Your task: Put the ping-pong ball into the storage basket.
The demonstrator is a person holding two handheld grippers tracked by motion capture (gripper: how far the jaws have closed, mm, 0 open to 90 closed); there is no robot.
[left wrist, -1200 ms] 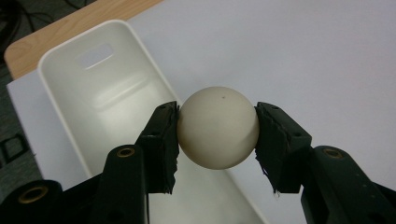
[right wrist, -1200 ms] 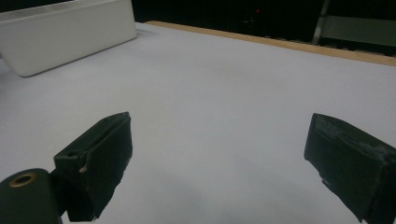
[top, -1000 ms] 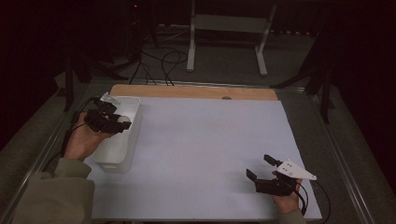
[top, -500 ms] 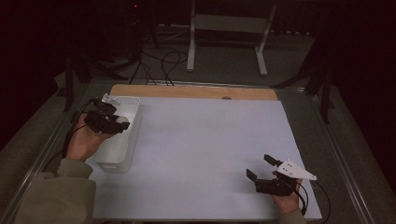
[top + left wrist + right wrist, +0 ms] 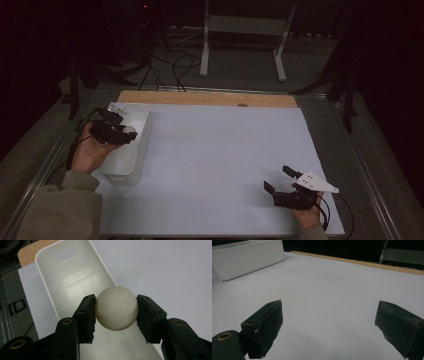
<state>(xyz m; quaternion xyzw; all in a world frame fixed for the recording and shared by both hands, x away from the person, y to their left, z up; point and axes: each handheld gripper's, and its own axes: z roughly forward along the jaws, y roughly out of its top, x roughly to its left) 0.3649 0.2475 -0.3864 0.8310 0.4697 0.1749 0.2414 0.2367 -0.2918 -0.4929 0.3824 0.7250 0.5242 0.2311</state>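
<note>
Compared with a moment ago, the left tool (image 5: 131,135) has shifted only slightly over the white bin (image 5: 142,112), a little toward the near side, and the right tool (image 5: 278,179) has stayed in the same place at the near right corner of the table (image 5: 220,150). The left tool is pinching a cream ball (image 5: 117,308): in the left gripper view both black pads press on its two sides, and the ball hangs above the open inside of the bin. In the high view the ball shows as a small pale spot at the tip of the left tool, over the middle part of the bin at the left side of the table. The ball is round, so it has no long axis and no pointing direction that I can tell. The bin is long and narrow; its long axis runs from near to far, with a small lean to the right at the far end. The right tool is spread wide, with nothing between its jaws, low over the white table surface.
</note>
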